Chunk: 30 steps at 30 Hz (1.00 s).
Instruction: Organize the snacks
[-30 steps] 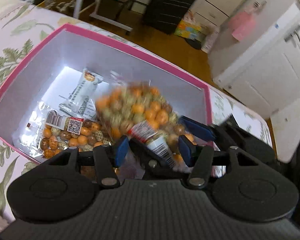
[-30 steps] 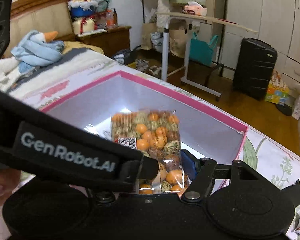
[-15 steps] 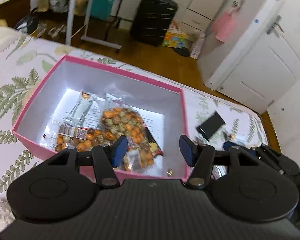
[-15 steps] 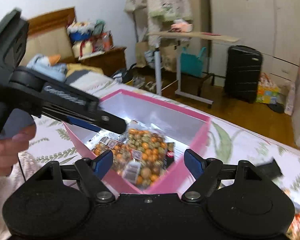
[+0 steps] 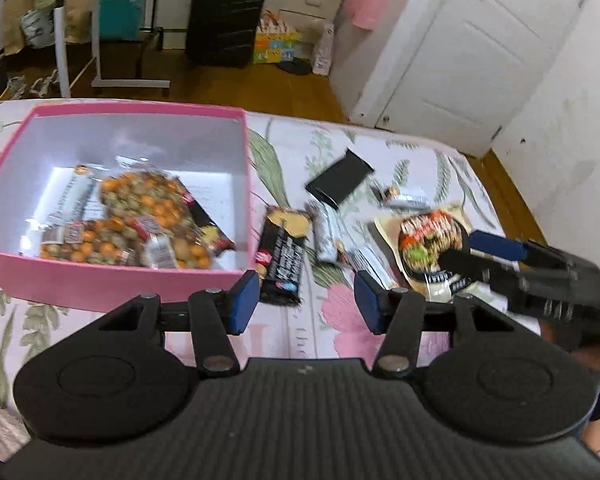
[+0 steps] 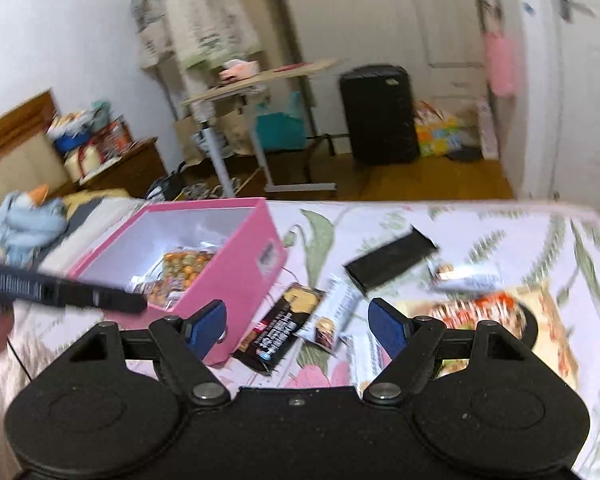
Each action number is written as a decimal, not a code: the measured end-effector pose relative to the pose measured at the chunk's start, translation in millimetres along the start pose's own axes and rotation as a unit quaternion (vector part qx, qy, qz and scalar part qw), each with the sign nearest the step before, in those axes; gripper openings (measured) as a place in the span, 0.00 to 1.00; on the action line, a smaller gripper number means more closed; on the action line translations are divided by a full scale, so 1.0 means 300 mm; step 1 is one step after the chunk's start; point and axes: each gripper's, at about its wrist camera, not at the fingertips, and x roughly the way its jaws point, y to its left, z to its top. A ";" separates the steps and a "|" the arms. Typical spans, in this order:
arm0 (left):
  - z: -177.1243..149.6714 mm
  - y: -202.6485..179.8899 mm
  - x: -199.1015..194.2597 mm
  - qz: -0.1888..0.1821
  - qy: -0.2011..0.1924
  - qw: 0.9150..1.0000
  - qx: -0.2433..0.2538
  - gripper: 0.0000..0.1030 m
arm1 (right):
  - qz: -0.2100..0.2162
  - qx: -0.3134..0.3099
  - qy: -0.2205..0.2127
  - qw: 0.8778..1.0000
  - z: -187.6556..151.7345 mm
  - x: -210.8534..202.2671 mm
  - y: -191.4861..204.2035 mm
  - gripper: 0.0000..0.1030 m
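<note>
Pink box (image 5: 112,280) on the bedspread (image 5: 332,312) holds two bags of orange-and-green sweets (image 5: 148,200) and small packets. Remaining snacks (image 5: 284,252) lie beside it. Left gripper (image 5: 306,300) closing, empty; right gripper (image 6: 298,326) spread, empty.

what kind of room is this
Most likely a bedroom at home: a floral bedspread under the snacks, a wooden headboard behind it, and a black suitcase beside white cupboards.
</note>
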 end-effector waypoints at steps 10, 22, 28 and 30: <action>0.022 -0.124 0.214 -0.016 -0.003 0.999 0.028 0.45 | 0.006 0.002 0.050 0.999 -0.110 0.126 -0.097 0.55; 0.067 -0.190 0.575 0.046 0.035 0.998 0.016 0.35 | -0.031 -0.101 0.106 0.989 -0.189 0.339 -0.128 0.50; 0.046 -0.183 0.633 0.058 0.036 0.997 0.019 0.25 | -0.048 -0.096 0.110 0.988 -0.207 0.372 -0.137 0.32; 0.043 -0.186 0.627 0.064 0.037 0.997 0.029 0.24 | -0.052 -0.077 0.105 0.990 -0.204 0.357 -0.142 0.30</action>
